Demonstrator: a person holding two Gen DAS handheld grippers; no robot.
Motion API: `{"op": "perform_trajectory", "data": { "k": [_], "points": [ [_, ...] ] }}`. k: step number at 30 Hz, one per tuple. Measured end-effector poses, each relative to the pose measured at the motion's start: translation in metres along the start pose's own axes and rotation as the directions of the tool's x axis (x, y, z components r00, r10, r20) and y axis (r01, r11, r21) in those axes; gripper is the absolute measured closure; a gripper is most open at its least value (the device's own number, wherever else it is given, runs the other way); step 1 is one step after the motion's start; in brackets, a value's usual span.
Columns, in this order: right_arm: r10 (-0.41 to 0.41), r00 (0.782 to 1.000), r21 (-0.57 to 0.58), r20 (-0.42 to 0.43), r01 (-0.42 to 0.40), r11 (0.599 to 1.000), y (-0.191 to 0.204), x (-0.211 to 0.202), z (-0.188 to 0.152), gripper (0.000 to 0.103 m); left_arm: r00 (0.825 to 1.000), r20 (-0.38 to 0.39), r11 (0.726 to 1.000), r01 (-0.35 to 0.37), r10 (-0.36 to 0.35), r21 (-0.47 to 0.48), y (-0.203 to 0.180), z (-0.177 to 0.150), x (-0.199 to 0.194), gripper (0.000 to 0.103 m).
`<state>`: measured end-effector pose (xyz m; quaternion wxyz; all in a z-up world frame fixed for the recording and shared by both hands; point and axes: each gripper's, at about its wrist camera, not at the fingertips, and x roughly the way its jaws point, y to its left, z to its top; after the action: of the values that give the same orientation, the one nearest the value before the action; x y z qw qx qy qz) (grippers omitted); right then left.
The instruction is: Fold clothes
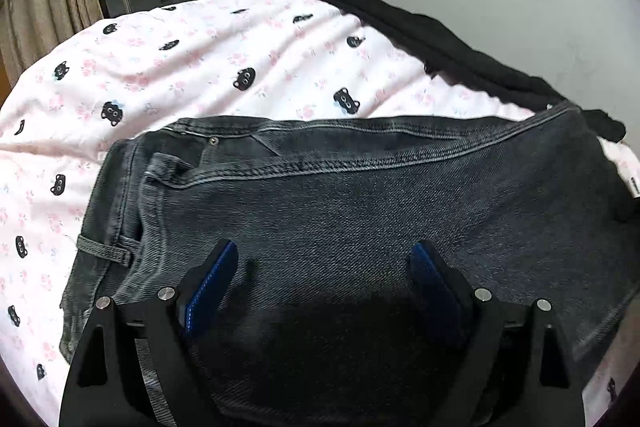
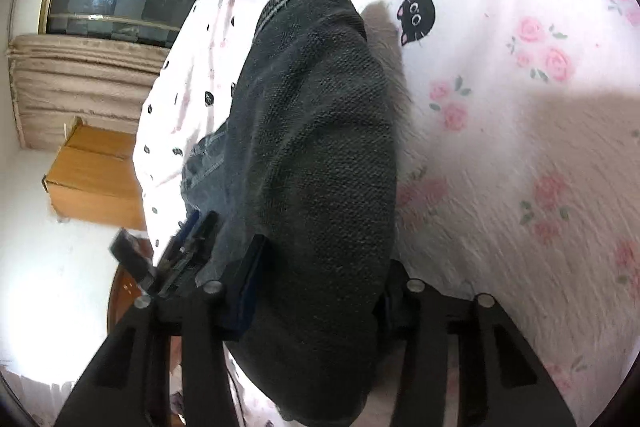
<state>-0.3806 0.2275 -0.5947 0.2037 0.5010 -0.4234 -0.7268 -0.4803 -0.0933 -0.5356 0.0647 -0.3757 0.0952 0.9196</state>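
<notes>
left wrist view: jeans [image 1: 360, 211] lie doubled on the bed sheet [image 1: 200, 67]. left gripper [image 1: 324, 267] gapes empty above them; right gripper [image 2: 316, 267] clasps a denim fold. further folds likely remain.

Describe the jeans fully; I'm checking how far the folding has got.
The jeans are dark grey washed denim with pale stitching, a rivet, a belt loop and a waistband. They lie flat on the cat-and-rose bedsheet, near a black garment. The left gripper hovers open over them. In the right wrist view, the denim bunches between the right gripper fingers; whether they clamp it is unclear.
</notes>
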Motion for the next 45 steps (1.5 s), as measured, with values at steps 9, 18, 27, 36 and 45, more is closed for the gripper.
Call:
{"op": "perform_trajectory", "data": {
  "k": [9, 18, 27, 36, 45],
  "points": [
    [0.024, 1.000, -0.031, -0.003, -0.024, 0.999, 0.008, 0.004, 0.005, 0.050, 0.996, -0.060, 0.992, 0.073, -0.067, 0.100, -0.027, -0.006, 0.012, 0.017],
    [0.078, 0.997, -0.186, -0.023, -0.081, 0.979, 0.084, -0.012, 0.014, 0.050, 0.999, 0.026, 0.997, 0.029, -0.030, 0.068, -0.014, -0.007, -0.014, 0.018],
    [0.032, 0.998, -0.316, -0.059, -0.049, 0.948, 0.146, -0.006, 0.012, 0.052, 1.000, -0.017, 0.991, 0.010, -0.008, 0.132, -0.010, -0.014, -0.011, 0.018],
    [-0.202, 0.977, -0.233, -0.072, 0.181, 0.956, 0.137, -0.001, 0.019, 0.086, 1.000, -0.007, 0.995, 0.028, -0.027, 0.096, -0.005, -0.025, -0.015, 0.017],
    [-0.175, 0.981, -0.244, -0.079, 0.151, 0.958, 0.185, -0.001, 0.015, 0.088, 0.999, -0.011, 0.997, 0.039, -0.038, 0.072, 0.000, -0.040, -0.013, 0.016]
  ]
}}
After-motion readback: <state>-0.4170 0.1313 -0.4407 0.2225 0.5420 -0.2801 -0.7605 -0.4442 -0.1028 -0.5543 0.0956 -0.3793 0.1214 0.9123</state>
